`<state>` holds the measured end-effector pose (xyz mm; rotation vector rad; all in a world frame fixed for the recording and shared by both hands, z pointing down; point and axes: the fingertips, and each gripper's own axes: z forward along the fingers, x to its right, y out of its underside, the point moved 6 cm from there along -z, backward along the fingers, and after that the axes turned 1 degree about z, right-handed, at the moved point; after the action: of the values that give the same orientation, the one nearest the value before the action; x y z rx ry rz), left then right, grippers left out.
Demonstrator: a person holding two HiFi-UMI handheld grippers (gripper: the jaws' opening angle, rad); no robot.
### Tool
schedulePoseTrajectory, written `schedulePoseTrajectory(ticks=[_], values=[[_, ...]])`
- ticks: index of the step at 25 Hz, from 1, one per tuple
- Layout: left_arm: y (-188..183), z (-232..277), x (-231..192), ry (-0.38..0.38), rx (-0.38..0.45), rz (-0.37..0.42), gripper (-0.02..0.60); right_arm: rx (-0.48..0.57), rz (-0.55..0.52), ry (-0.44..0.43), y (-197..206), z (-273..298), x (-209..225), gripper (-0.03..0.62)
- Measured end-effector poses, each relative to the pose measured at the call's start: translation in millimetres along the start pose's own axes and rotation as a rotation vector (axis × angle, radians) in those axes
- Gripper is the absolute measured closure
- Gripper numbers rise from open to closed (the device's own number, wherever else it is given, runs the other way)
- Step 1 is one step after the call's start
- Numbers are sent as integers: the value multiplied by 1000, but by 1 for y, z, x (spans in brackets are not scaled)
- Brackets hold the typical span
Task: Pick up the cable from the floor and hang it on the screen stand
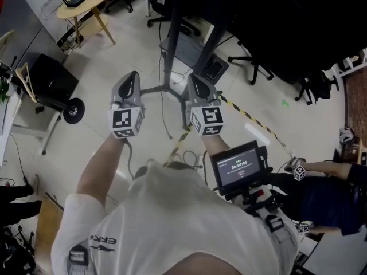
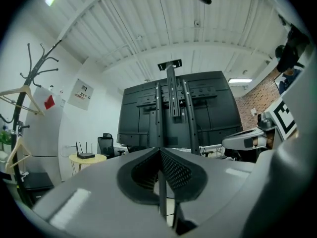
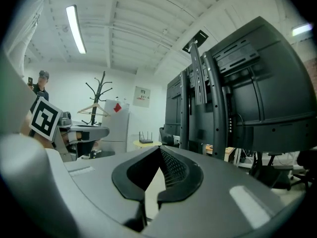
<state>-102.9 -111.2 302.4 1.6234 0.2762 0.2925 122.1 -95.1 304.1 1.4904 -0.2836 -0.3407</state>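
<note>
Left gripper (image 2: 160, 151): jaws clenched tip to tip, nothing between them. Right gripper (image 3: 159, 150): jaws likewise closed and empty. Both grippers are level and side by side, pointing at the screen stand (image 1: 168, 67); in the head view one sits on each side of its column. Cable (image 1: 165, 122): lies on the floor at the foot of the screen stand, running from its base toward the person, below and between the two grippers, touching neither. Striped floor tape (image 1: 252, 119): runs from the stand's base off to the right
</note>
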Motion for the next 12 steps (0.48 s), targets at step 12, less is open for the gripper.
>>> schedulePoseTrajectory(ticks=[12], values=[[154,44,9,10,-250,-6,580,-206,45,-38,141,50,35,580]])
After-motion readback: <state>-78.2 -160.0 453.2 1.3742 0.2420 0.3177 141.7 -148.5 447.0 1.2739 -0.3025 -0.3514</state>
